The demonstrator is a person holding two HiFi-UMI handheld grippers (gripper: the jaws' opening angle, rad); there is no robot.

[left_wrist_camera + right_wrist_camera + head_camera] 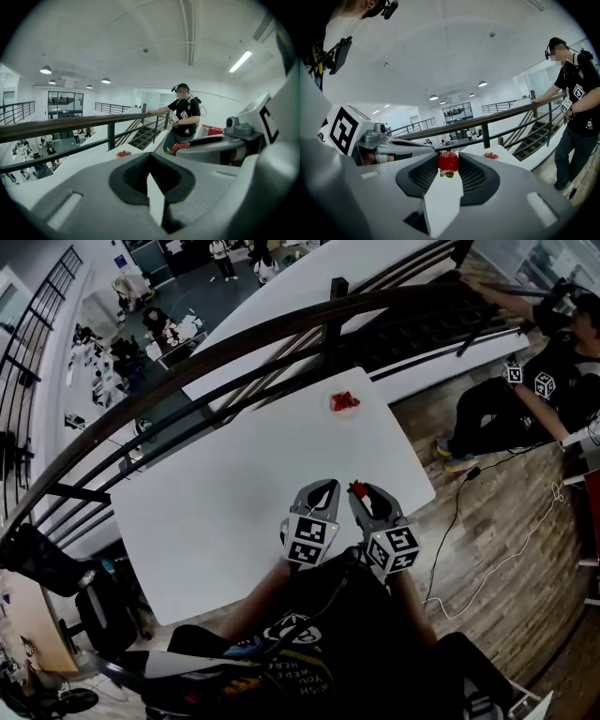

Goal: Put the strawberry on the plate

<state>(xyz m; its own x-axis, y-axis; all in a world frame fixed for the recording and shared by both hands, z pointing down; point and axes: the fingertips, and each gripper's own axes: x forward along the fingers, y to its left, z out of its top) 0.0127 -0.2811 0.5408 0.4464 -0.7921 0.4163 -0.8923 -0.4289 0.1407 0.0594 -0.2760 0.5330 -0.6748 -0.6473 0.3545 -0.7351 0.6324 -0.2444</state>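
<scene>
The right gripper [448, 167] pinched the strawberry [448, 160] at its jaw tips, across its sides. The left gripper [150, 156] was closed and empty. The fruit looked light, soft and easily bruised, so a mild squeeze seemed enough.

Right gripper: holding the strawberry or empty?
Holding. The right gripper has its jaws shut on the strawberry, seen between their tips in the right gripper view.

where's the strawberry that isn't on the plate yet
In the head view the strawberry is pinched in the right claw, over the near edge of the white table, beside the left claw; the plate sits at the far edge by the railing.
</scene>
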